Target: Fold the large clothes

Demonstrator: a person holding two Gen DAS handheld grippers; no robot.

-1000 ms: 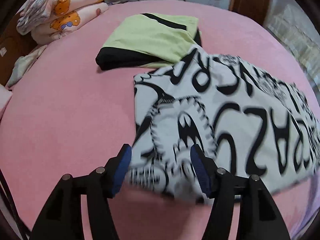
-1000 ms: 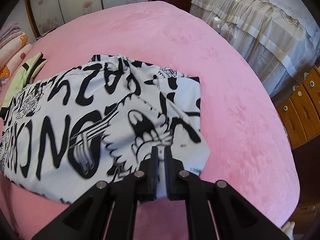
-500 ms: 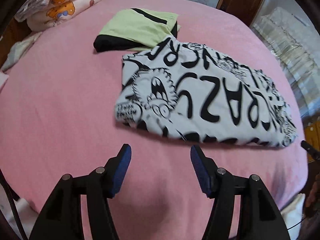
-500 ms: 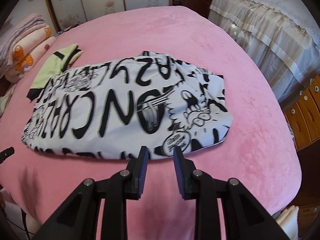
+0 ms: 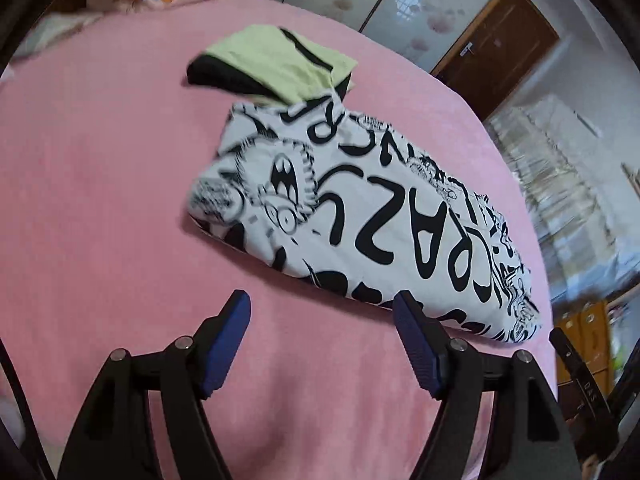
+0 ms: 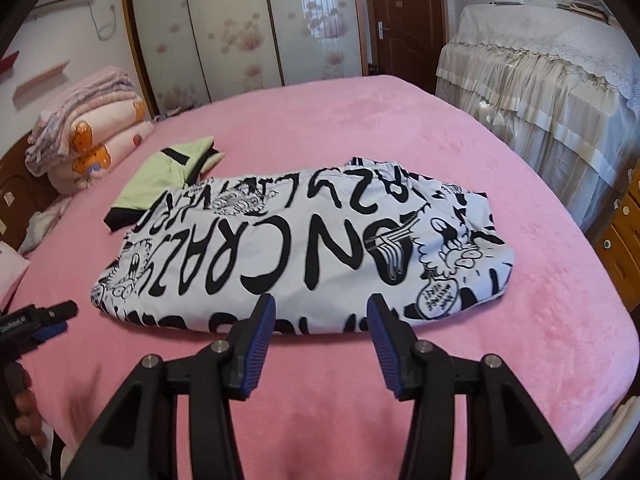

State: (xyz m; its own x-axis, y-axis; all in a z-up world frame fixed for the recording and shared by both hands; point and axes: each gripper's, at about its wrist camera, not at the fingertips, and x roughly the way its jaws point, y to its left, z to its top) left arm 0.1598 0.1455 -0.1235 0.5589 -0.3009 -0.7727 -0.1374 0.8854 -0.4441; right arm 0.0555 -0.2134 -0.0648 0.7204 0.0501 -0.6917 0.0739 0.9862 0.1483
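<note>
A white garment with black cartoon lettering [image 5: 360, 216] lies folded into a long band on the pink bed [image 5: 100, 200]; it also shows in the right wrist view [image 6: 304, 248]. My left gripper [image 5: 322, 312] is open and empty, held back from the garment's near edge. My right gripper [image 6: 321, 312] is open and empty, just short of the garment's near edge. The left gripper also shows at the left edge of the right wrist view [image 6: 44, 320].
A folded green and black garment [image 6: 168, 180] lies beyond the white one, partly under its far end. Folded quilts [image 6: 84, 136] are stacked at the bed's far left. A covered bed [image 6: 540, 92] and a wooden drawer unit [image 6: 620, 240] stand to the right.
My right gripper let go of the white garment and opened wide. Both grippers pulled back toward the bed's near edge, and the garment now lies flat.
</note>
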